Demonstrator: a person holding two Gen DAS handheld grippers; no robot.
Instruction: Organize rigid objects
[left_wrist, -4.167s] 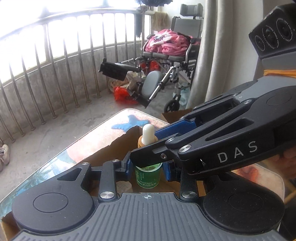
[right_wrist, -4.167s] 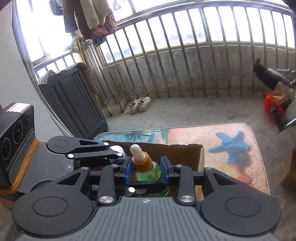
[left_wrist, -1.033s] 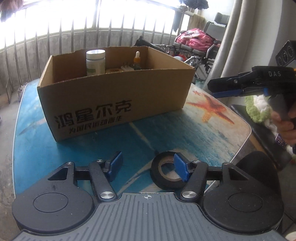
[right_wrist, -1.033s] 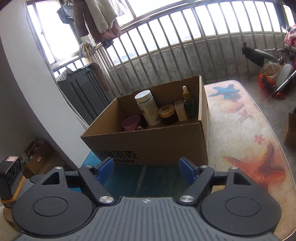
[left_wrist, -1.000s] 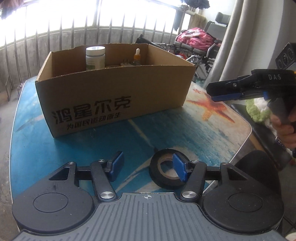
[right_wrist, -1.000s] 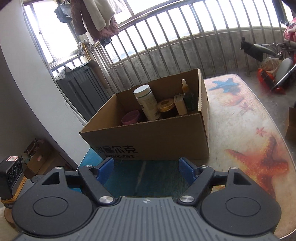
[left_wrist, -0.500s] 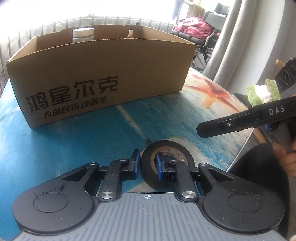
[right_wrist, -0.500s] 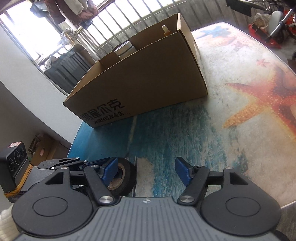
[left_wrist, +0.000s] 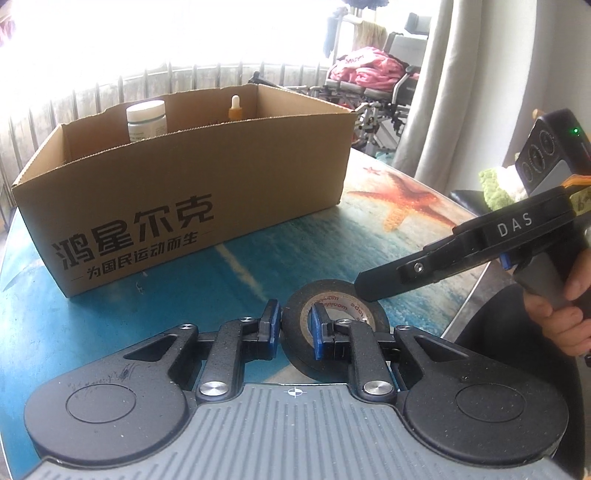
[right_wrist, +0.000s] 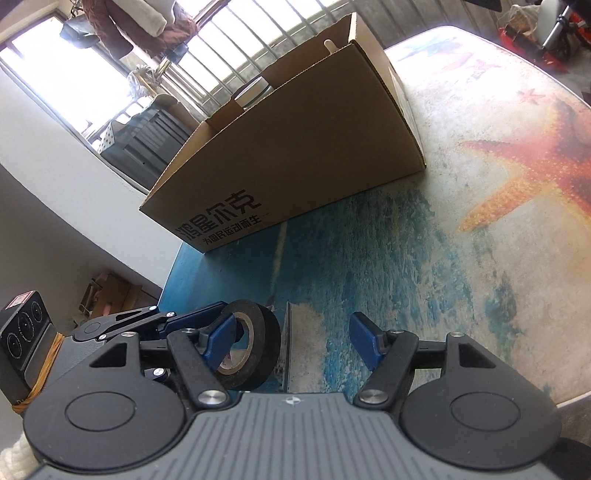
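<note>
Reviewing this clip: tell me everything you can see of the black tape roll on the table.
The black tape roll is a ring of glossy black tape wound on a tan core with small red print inside. It stands tilted on its edge on the sea-print table, in front of the cardboard box. The left gripper is shut on its wall, one blue pad outside, the other inside the core hole. The right gripper is open beside it; whether its finger touches the roll is unclear.
</note>
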